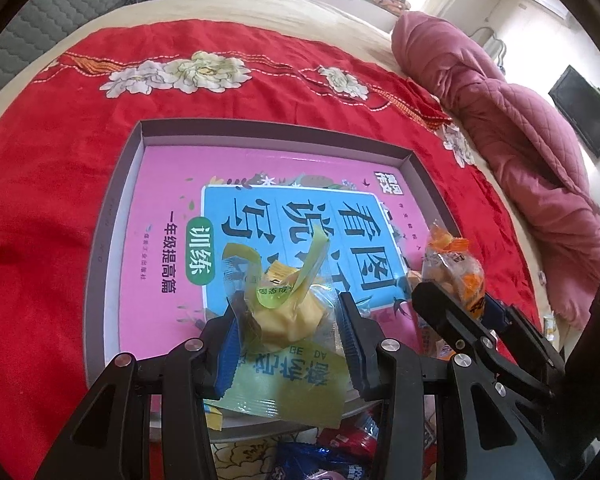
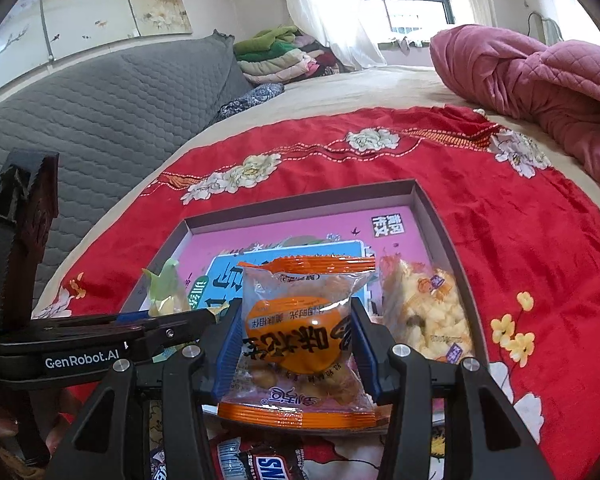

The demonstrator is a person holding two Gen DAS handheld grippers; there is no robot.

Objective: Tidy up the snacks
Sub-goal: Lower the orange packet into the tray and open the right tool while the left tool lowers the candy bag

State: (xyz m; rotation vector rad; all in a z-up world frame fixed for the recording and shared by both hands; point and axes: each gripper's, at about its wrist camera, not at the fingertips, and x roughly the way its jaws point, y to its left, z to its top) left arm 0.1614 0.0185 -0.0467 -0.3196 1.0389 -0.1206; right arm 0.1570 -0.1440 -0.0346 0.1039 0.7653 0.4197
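My left gripper (image 1: 288, 320) is shut on a green and clear snack packet (image 1: 288, 312) with yellow pieces inside, held just over the near edge of a shallow grey box (image 1: 112, 216) with a pink printed floor. My right gripper (image 2: 296, 332) is shut on an orange and clear snack packet (image 2: 300, 328), also over the box's (image 2: 440, 216) near edge. In the left wrist view the right gripper (image 1: 460, 304) and its orange packet (image 1: 456, 272) show at the right. A clear bag of pale puffed snacks (image 2: 424, 312) lies in the box's right corner.
The box sits on a red flowered cloth (image 1: 40, 200) spread over a bed. More wrapped snacks, among them a Snickers bar (image 2: 260, 464), lie on the cloth in front of the box. A pink quilt (image 1: 520, 152) is heaped at the right, a grey headboard (image 2: 100, 120) at the left.
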